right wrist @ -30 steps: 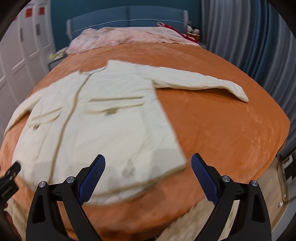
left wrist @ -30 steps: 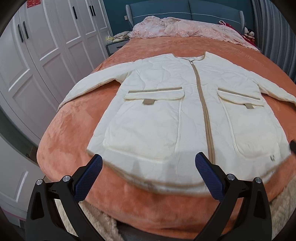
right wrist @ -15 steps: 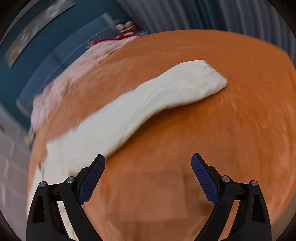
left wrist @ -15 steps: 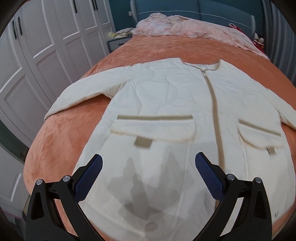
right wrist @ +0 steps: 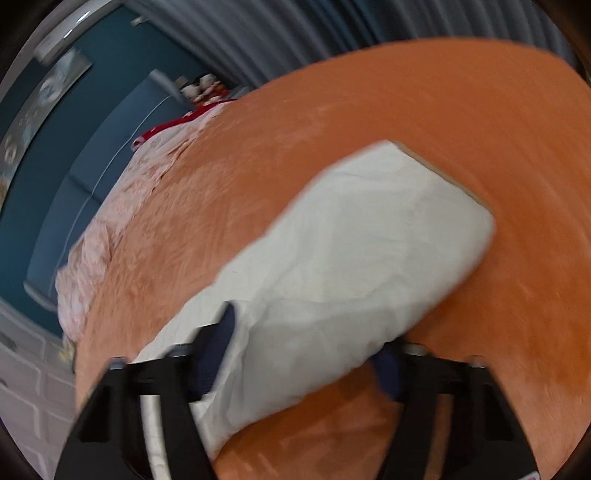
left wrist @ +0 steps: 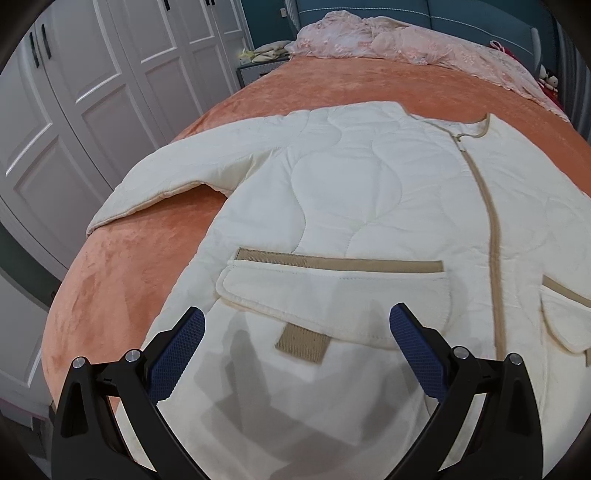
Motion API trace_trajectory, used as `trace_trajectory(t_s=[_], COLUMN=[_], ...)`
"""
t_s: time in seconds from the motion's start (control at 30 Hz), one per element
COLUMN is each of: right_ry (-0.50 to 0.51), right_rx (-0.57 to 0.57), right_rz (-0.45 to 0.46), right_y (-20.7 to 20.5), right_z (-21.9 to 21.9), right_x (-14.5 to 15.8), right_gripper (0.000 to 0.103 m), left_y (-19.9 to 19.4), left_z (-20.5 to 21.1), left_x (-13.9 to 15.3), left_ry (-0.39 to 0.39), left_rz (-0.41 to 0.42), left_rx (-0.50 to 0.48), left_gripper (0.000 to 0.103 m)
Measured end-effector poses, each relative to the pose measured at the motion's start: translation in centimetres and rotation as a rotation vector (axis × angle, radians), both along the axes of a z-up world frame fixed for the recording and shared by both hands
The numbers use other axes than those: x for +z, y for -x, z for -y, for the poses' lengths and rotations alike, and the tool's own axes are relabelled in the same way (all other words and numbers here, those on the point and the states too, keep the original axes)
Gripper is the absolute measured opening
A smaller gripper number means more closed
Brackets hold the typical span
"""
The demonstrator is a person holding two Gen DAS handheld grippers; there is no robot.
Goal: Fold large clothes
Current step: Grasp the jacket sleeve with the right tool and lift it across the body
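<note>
While the cream quilted jacket (left wrist: 369, 206) lies spread front-up on the bed's orange blanket (left wrist: 122, 273), its tan zipper (left wrist: 487, 221) closed up to the collar, one sleeve (left wrist: 177, 181) reaches out toward the bed's edge by the white wardrobe doors (left wrist: 74, 92). A flap pocket (left wrist: 332, 295) with tan trim sits just ahead of the left tongs (left wrist: 295, 347), which hang over the jacket's lower front with their blue pads wide apart and nothing between them. The other sleeve (right wrist: 351, 251) shows in the blurred right wrist view, lying across the blanket (right wrist: 480, 129) with its cuff pointing away. The right tongs (right wrist: 306, 350) have just been closing, and the sleeve now passes between the two pads, which press on it from either side. Farther off, pink bedding (left wrist: 399, 48) is heaped against the blue headboard (left wrist: 461, 14), and grey curtains (right wrist: 332, 33) hang behind the bed.
</note>
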State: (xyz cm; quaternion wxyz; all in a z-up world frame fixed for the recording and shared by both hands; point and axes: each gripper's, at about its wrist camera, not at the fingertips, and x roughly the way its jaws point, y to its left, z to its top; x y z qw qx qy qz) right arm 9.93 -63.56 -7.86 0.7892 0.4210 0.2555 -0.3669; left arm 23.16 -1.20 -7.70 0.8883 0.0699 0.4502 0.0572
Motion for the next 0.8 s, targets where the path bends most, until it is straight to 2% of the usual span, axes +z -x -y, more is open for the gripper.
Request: trace_trajectory(t_s=[0.03, 0.07, 0.13, 0.27, 0.37, 0.47, 0.63, 0.8], right_ry=[0.021, 0.062, 0.123, 0.244, 0.355, 0.423, 0.498, 0.487], right_rx=[0.029, 0.068, 0.118, 0.289, 0.498, 0.691, 0.965, 1.188], right_rz=[-0.010, -0.031, -0.025, 0.087, 0.156, 0.200, 0.209, 0.148], right_y=[-0.6, -2.1, -4.0, -8.1, -12.1, -15.0, -18.2, -19.2], right_z=[0.0, -0.7, -1.7, -7.4, -15.4, -23.6, -35.9, -45.5], right_x=[0.5, 1.5, 3.6, 9.5, 13.9, 16.3, 16.4, 12.7], right_gripper=[0.026, 0.017, 0.013, 0.009, 0.009, 0.009, 0.009, 0.009], left_y=[-0.2, -0.3, -0.5, -0.8, -0.9, -0.9, -0.7, -0.5], left_z=[-0.1, -0.1, -0.2, -0.7, -1.4, -2.3, -4.7, -7.8], left_x=[-0.2, -0.3, -0.4, -0.5, -0.2, 0.1, 0.7, 0.9], left_ry=[-0.001, -0.002, -0.004, 0.007, 0.018, 0.032, 0.046, 0.065], left_rz=[-0.002, -0.002, -0.001, 0.000, 0.007, 0.013, 0.026, 0.027], left_rx=[0.001, 0.002, 0.005, 0.017, 0.031, 0.047, 0.081, 0.124], left_gripper=[0.098, 0.098, 0.098, 0.098, 0.098, 0.098, 0.098, 0.098])
